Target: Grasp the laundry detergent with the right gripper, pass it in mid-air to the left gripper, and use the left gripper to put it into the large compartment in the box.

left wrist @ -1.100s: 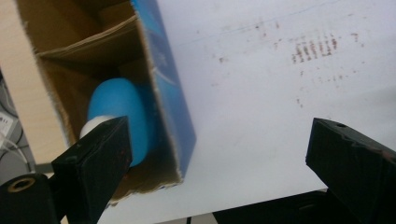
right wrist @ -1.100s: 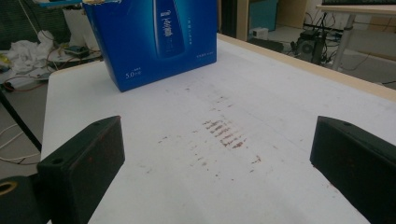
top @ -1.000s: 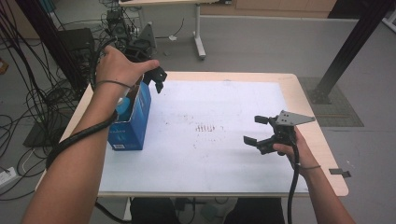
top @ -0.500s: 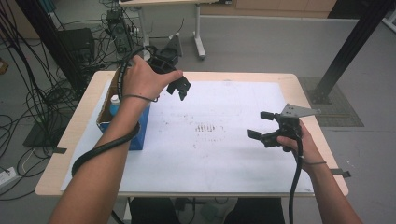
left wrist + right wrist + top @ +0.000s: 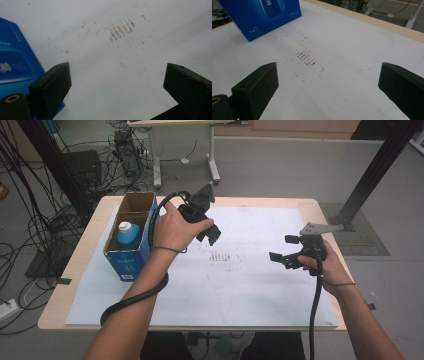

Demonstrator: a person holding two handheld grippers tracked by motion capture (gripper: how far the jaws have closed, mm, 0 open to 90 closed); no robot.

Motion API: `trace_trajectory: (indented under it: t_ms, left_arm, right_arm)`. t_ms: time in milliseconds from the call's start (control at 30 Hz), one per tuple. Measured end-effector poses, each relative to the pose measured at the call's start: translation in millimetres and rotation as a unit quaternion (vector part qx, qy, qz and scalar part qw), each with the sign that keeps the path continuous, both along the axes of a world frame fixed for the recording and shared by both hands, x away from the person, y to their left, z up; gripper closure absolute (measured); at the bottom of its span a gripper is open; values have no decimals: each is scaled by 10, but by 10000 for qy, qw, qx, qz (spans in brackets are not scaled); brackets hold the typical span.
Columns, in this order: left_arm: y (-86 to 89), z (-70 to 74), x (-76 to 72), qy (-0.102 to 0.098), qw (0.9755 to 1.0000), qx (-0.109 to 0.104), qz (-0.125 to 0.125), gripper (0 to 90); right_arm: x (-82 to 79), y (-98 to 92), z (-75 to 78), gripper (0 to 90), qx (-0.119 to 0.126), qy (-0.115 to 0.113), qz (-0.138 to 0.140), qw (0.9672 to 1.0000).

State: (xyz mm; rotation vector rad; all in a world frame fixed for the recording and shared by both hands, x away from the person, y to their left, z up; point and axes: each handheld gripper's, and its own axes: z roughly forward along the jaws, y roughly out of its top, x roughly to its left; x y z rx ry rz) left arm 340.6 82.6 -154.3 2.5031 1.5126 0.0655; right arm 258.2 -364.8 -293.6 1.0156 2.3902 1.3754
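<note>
Both tools empty above the sheet, carton upright at the left edge

The blue carton (image 5: pixel 131 240) stands upright on the worktop (image 5: pixel 320 207), on the left part of the white sheet (image 5: pixel 240 290), with its long axis vertical and its open top facing up. Seen from above, its brown cardboard flaps are folded open and the opening runs lengthwise away from the person. A bottle with a white cap (image 5: pixel 125 229) stands inside the near half of the carton, cap upward.

The left tool (image 5: pixel 210 231) is held just to the right of the carton, apart from it, and tilts down toward the sheet. In the left gripper view its two black jaws stand wide apart with nothing between them; the blue printed side of the carton (image 5: pixel 15 67) shows at the left edge there, and a patch of rusty streaks (image 5: pixel 121 30) marks the sheet beyond.

The right tool (image 5: pixel 284 249) is held over the right part of the sheet, well apart from the carton, pointing left toward it. Its jaws are likewise spread and empty; in the right gripper view the carton (image 5: pixel 262 15) stands at the far left, past the same rusty streaks (image 5: pixel 305 57)
</note>
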Motion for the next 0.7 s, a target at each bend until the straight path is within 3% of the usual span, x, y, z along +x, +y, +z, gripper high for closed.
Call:
trace_trajectory:
  t_ms: [167,400,700]
  left_arm:
    - [-122,-154,-72,-38,9999,151,8,82]
    - [-213,-341,-128,-8,9999,150,-36,82]
    - [-264,-584,-133,60,9998,173,22,84]
  right_arm:
    - [75,12,88,30,-152,61,-24,9999]
    - [172,77,167,30,-426,109,-61,9990]
    - [201,127,158,32,-547,230,-216,9980]
